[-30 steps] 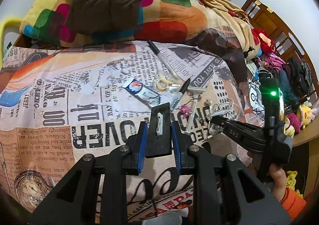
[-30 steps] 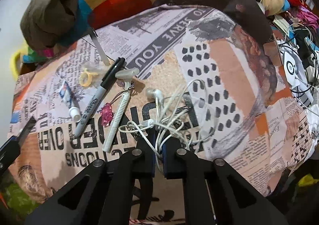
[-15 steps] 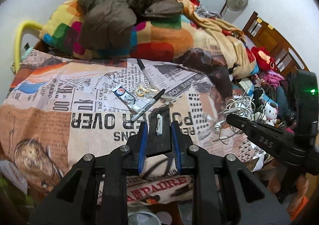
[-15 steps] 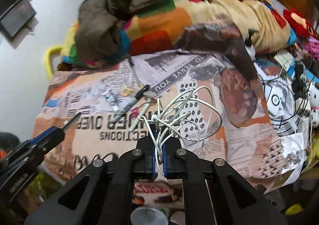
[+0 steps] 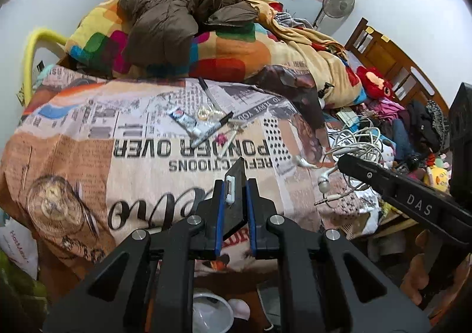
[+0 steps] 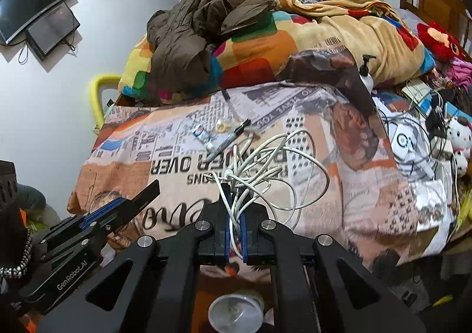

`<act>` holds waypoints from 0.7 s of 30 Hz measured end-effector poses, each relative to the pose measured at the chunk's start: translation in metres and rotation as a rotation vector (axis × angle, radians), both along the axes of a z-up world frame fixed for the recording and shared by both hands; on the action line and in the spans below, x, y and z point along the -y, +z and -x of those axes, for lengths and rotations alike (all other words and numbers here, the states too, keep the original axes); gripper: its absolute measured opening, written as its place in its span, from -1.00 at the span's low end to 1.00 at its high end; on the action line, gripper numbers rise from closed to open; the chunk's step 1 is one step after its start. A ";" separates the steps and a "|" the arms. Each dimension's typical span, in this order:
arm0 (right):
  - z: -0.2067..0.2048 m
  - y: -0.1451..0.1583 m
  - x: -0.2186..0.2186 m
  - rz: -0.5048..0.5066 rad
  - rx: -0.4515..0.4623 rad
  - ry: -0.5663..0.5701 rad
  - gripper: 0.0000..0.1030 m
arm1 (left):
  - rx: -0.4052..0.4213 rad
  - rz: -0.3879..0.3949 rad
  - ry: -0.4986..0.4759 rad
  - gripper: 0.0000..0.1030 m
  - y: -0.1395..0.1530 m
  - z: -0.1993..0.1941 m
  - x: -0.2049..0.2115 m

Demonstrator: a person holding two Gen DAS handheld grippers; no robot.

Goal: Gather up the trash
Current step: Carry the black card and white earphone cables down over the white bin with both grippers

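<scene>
Between the closed fingers of the right gripper (image 6: 234, 232), a tangle of white earphone cables (image 6: 265, 167) is clamped and held clear of the newsprint blanket (image 6: 339, 203), its loops fanning toward 1 o'clock. The left gripper (image 5: 233, 212) is likewise clamped, on a flat black card with a white tab (image 5: 234, 194) that stands upright between its blue pads.

Both pieces look collected, so the step in hand reads as carrying them off to a bin. Below each gripper, at 6 o'clock, sits a white cup-like container (image 6: 236, 313); whether it is the trash receptacle I cannot tell. The next move probably calls for bringing each load over a container and parting the fingers, watching that the trailing loops and plug do not snag.

More candidates lie on the blanket at 12 o'clock: a small tube (image 5: 184, 122), a black marker (image 5: 214, 130), a pale ring (image 5: 203, 113) and a white stick (image 5: 228, 145).

The right view shows the cable's pinch point and wall-mounted screens (image 6: 38, 14) at 10 o'clock. The left view alone shows the dangling earbud (image 5: 324, 182) and jack, plus the card's tab.
</scene>
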State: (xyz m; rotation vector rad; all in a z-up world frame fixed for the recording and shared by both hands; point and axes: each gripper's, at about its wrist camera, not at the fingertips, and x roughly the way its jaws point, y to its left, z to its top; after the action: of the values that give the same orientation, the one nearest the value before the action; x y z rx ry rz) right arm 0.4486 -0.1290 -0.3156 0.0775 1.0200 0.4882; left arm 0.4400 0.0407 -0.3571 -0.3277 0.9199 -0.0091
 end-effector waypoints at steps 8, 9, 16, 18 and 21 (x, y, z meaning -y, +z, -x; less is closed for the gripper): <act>0.071 -0.001 -0.017 0.017 -0.024 -0.030 -0.90 | -0.029 0.029 -0.049 -0.75 -0.003 0.069 -0.018; 0.078 -0.001 -0.020 0.019 -0.026 -0.028 -0.90 | -0.033 0.029 -0.052 -0.75 -0.003 0.077 -0.022; 0.133 0.001 -0.036 0.032 -0.044 -0.021 -0.90 | -0.063 0.032 -0.047 -0.75 -0.009 0.132 -0.042; 0.146 -0.002 -0.039 0.041 -0.061 -0.018 -0.90 | -0.074 0.036 -0.041 -0.75 -0.012 0.145 -0.047; 0.160 -0.012 -0.043 0.055 -0.097 -0.013 -0.90 | -0.103 0.042 -0.036 -0.75 -0.021 0.162 -0.050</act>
State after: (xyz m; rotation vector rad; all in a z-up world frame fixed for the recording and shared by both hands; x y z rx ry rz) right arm 0.2891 -0.0859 -0.3275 0.0587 1.1267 0.4476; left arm 0.2781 0.0912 -0.3780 -0.3526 1.0283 -0.0452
